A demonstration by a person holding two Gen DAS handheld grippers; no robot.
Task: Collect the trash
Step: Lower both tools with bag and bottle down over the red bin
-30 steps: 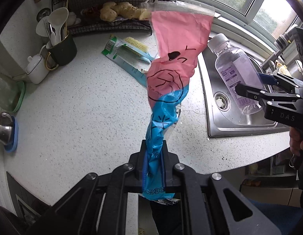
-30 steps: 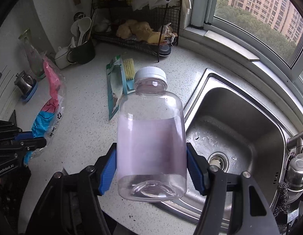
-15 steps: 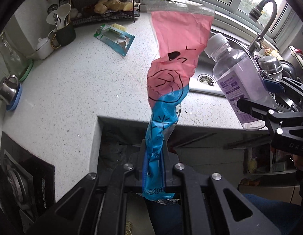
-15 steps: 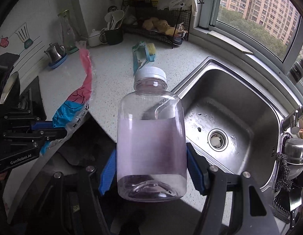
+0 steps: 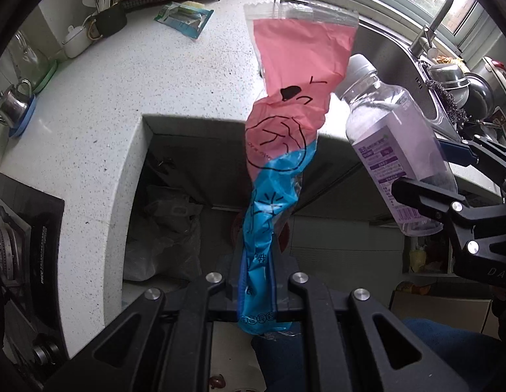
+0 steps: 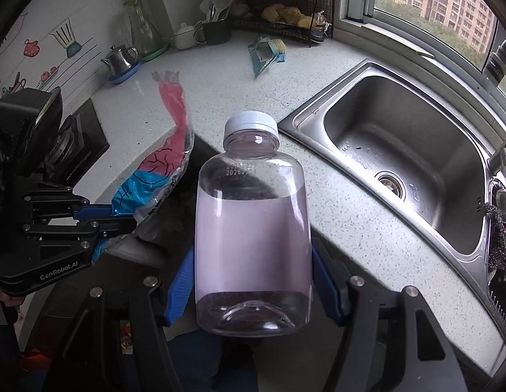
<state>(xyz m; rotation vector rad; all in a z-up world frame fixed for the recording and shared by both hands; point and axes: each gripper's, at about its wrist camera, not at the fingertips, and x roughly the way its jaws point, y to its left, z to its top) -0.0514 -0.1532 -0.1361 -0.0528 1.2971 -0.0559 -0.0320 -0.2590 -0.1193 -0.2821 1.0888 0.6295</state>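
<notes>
Left wrist view
Left gripper point(image 5: 257, 289): points steeply down, beyond the counter point(image 5: 122, 98) edge; its fingers are pressed tight on the blue end of a wrapper point(image 5: 285, 124).
Wrapper: long plastic bag, pink at the far end and blue at the near end, crumpled in the middle; it stands out from the fingers, in the air.
Right gripper point(image 5: 445, 179): at the right, side-on, its fingers closed on a bottle point(image 5: 393, 143).
Bottle: clear, white cap, tilted with the cap to the upper left, just beside the wrapper; whether they touch I cannot tell.
Under the grippers: dark open space below the counter, with a grey plastic bag point(image 5: 164, 235) on the floor at the left.
Counter edge: it makes a corner at the left of the dark space; a stove point(image 5: 17, 248) is at the near left.

Right wrist view
Right gripper point(image 6: 253, 281): points down over the counter edge; the blue pads point(image 6: 181, 287) hold the bottle point(image 6: 253, 228) by both sides, at a medium width.
Bottle contents: I cannot tell whether there is liquid; the pale lilac band may be only the label.
Left gripper point(image 6: 122, 220): at the left, closed on the wrapper point(image 6: 168, 150).
Sink point(image 6: 416, 170): steel, at the right, nothing in the basin.
Far counter: a packet point(image 6: 266, 54), a mug point(image 6: 215, 31) with spoons, a small kettle point(image 6: 120, 60) and a wire rack point(image 6: 285, 16); the middle of the counter is free.
</notes>
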